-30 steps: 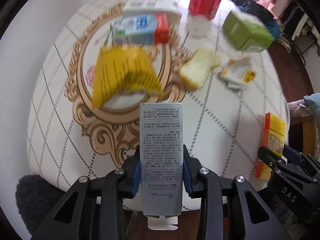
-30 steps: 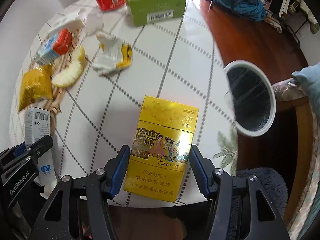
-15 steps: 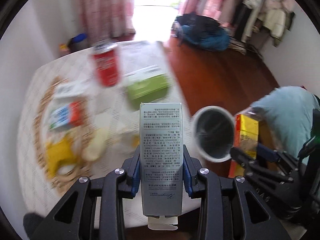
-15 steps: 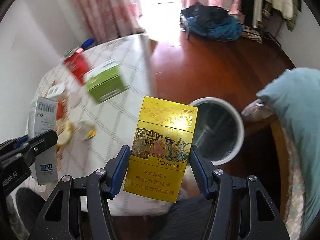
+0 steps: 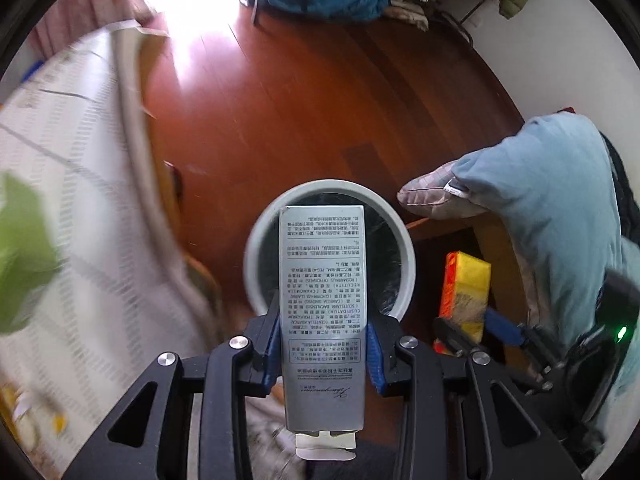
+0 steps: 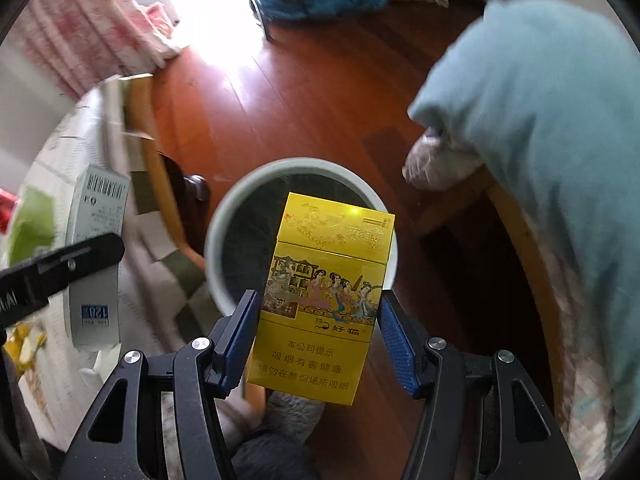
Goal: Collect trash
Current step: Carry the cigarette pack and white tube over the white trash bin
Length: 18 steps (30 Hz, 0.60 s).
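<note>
Tall silver-grey carton with black print (image 5: 322, 304) between blue-padded left gripper (image 5: 322, 340) fingers; glossy yellow cigarette pack with painted figures (image 6: 320, 304) in right gripper (image 6: 318, 332); ahead, round white-rimmed, black-lined bin (image 6: 224, 216) on reddish-brown wood floor (image 5: 300, 100)

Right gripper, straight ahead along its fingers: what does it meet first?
Most likely the grey trash bin: the right gripper, shut on the yellow cigarette pack, points at its open mouth. Depth is unclear, so the gap cannot be judged.

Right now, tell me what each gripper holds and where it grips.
The left gripper clamps the tall silver carton by its long side edges, near the lower end. The right gripper clamps the yellow cigarette pack by its side edges, at its lower half.
</note>
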Each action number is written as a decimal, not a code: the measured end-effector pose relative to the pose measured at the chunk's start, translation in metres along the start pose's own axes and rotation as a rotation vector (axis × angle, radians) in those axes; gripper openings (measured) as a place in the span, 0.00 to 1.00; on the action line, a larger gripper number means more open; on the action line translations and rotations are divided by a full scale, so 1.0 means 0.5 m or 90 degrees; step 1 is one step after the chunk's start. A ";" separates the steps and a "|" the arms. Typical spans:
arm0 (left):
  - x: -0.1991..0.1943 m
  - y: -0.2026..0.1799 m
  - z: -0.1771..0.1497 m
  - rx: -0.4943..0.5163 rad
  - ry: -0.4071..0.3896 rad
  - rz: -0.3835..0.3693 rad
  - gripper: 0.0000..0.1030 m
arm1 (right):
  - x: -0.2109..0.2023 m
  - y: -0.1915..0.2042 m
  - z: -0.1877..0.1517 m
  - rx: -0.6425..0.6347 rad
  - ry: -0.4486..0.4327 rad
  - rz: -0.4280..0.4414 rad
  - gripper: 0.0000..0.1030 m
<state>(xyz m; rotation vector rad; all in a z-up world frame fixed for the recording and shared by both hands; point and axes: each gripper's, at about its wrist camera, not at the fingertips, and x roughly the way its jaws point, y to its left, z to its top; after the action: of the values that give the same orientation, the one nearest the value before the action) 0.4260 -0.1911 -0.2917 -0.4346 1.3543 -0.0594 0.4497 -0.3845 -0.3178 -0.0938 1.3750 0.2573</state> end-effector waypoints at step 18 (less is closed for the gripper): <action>0.146 0.010 0.069 -0.035 0.116 -0.043 0.49 | 0.174 -0.027 0.040 0.030 0.066 0.005 0.60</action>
<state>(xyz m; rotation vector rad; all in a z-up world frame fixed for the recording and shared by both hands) 0.4741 -0.1983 -0.3563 -0.5315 1.5223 -0.1209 0.4870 -0.3822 -0.4001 -0.0638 1.4832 0.2295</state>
